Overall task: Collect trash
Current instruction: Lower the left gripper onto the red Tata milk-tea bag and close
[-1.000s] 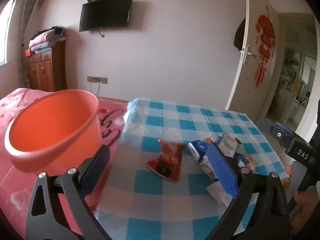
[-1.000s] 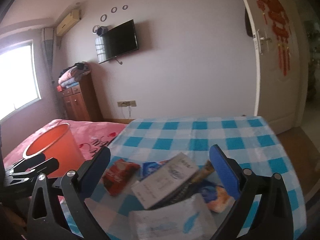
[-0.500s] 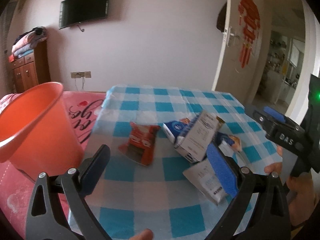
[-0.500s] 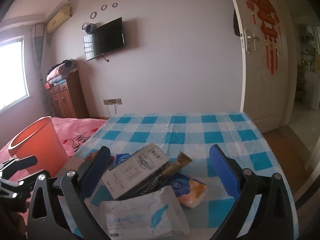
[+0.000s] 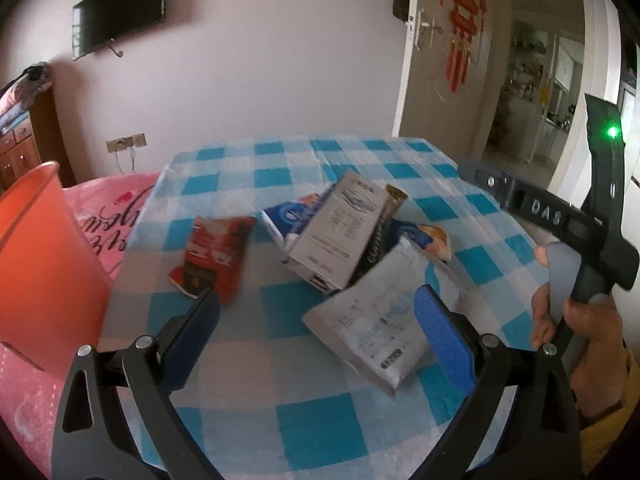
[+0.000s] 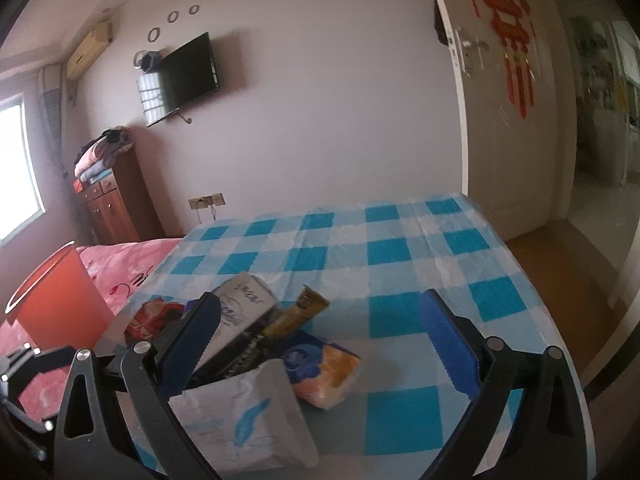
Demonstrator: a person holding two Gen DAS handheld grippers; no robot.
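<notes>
Where the blue-and-white checked tablecloth (image 5: 320,432) covers the table, the trash lies in a loose heap near its middle: a grey-white carton (image 5: 340,232) leaning over a blue packet (image 5: 282,220), a dark wrapper with a gold end (image 6: 298,314) under it, a blue-and-orange snack bag (image 6: 320,368) to the right, and a white pouch (image 5: 372,328) nearest the front edge. A red wrapper (image 5: 214,252) lies apart to the left of the heap. An orange bucket (image 5: 36,272) stands on the pink bedding (image 5: 108,212) just beside the table's left edge. The left gripper (image 5: 316,332) hangs low over the front of the table, fingers spread wide and holding nothing. The right gripper (image 6: 320,344), gripped by a hand (image 5: 580,320), is likewise spread and empty above the pouch and snack bag.
</notes>
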